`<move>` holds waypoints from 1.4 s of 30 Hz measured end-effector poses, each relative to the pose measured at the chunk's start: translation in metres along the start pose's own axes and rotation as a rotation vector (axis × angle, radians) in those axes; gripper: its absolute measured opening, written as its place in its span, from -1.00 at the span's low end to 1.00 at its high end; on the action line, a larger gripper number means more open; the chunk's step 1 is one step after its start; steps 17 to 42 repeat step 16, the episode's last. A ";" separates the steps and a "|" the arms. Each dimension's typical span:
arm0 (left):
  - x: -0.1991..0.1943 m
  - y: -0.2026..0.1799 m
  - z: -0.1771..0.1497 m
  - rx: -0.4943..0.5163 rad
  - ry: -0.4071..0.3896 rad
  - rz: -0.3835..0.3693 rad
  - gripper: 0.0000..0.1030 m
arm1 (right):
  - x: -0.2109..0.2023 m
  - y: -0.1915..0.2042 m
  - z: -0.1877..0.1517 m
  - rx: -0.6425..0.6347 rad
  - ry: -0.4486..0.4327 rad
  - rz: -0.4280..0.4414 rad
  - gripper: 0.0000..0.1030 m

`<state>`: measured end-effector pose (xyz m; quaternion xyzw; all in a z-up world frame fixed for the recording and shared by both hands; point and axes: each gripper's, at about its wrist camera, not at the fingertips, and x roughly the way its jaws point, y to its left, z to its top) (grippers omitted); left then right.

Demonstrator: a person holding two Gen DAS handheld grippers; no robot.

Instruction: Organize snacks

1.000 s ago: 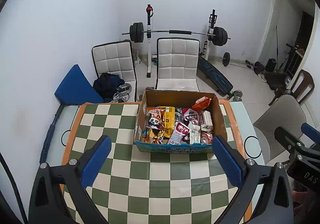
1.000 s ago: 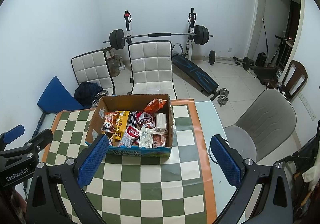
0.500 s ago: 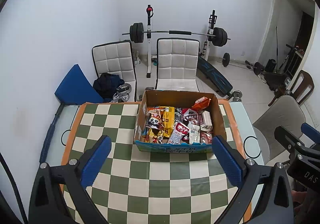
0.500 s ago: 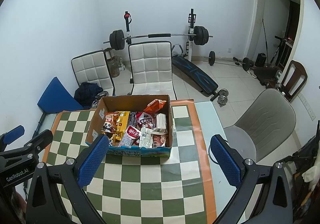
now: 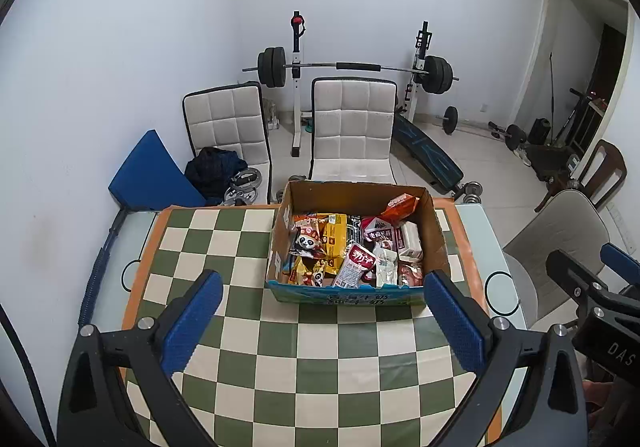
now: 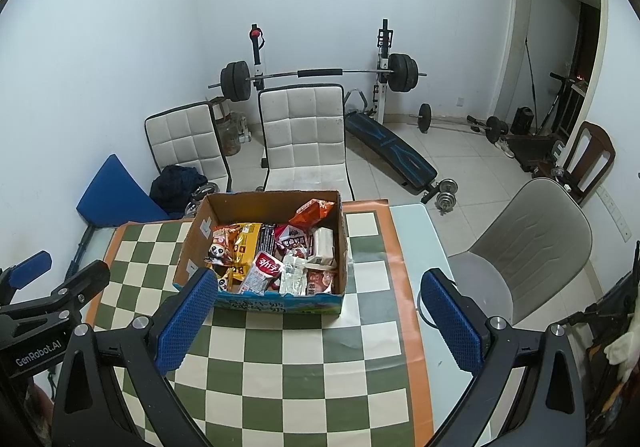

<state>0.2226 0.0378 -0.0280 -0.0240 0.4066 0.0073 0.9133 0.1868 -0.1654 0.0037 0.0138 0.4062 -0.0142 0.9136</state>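
Observation:
A cardboard box (image 5: 434,231) (image 6: 192,235) stands at the far side of the green-and-cream checkered table (image 5: 320,359) (image 6: 304,359). It is packed with several snack packets (image 5: 352,247) (image 6: 276,259), among them an orange pack (image 5: 400,204) leaning on the back wall and a panda-print pack (image 5: 307,243). My left gripper (image 5: 320,319) hovers above the table in front of the box, open and empty. My right gripper (image 6: 318,321) hangs open and empty to the right of it, its left finger overlapping the box's near corner in view.
Two white padded chairs (image 5: 352,127) (image 5: 228,123) stand behind the table, with a barbell rack (image 5: 356,67) at the wall. A grey chair (image 6: 528,239) sits off the table's right edge. A blue pad (image 5: 148,171) leans at the left wall.

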 end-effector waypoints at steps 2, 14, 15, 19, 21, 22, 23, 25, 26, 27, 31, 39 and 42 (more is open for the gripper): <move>-0.002 0.000 0.001 0.001 -0.001 -0.001 1.00 | -0.002 0.001 0.001 0.000 -0.001 0.000 1.00; -0.009 -0.001 0.000 0.000 -0.015 -0.010 1.00 | -0.002 0.000 0.000 0.000 -0.001 0.001 1.00; -0.009 0.000 0.000 -0.001 -0.015 -0.011 1.00 | -0.002 0.000 0.000 -0.001 -0.002 0.001 1.00; -0.009 -0.001 0.002 -0.002 -0.015 -0.009 1.00 | -0.003 0.001 0.001 -0.001 -0.002 0.001 1.00; -0.009 -0.001 0.002 -0.002 -0.015 -0.009 1.00 | -0.003 0.001 0.001 -0.001 -0.002 0.001 1.00; -0.009 -0.001 0.002 -0.002 -0.015 -0.009 1.00 | -0.003 0.001 0.001 -0.001 -0.002 0.001 1.00; -0.009 -0.001 0.002 -0.002 -0.015 -0.009 1.00 | -0.003 0.001 0.001 -0.001 -0.002 0.001 1.00; -0.009 -0.001 0.002 -0.002 -0.015 -0.009 1.00 | -0.003 0.001 0.001 -0.001 -0.002 0.001 1.00; -0.009 -0.001 0.002 -0.002 -0.015 -0.009 1.00 | -0.003 0.001 0.001 -0.001 -0.002 0.001 1.00; -0.009 -0.001 0.002 -0.002 -0.015 -0.009 1.00 | -0.003 0.001 0.001 -0.001 -0.002 0.001 1.00; -0.009 -0.001 0.002 -0.002 -0.015 -0.009 1.00 | -0.003 0.001 0.001 -0.001 -0.002 0.001 1.00; -0.009 -0.001 0.002 -0.002 -0.015 -0.009 1.00 | -0.003 0.001 0.001 -0.001 -0.002 0.001 1.00; -0.009 -0.001 0.002 -0.002 -0.015 -0.009 1.00 | -0.003 0.001 0.001 -0.001 -0.002 0.001 1.00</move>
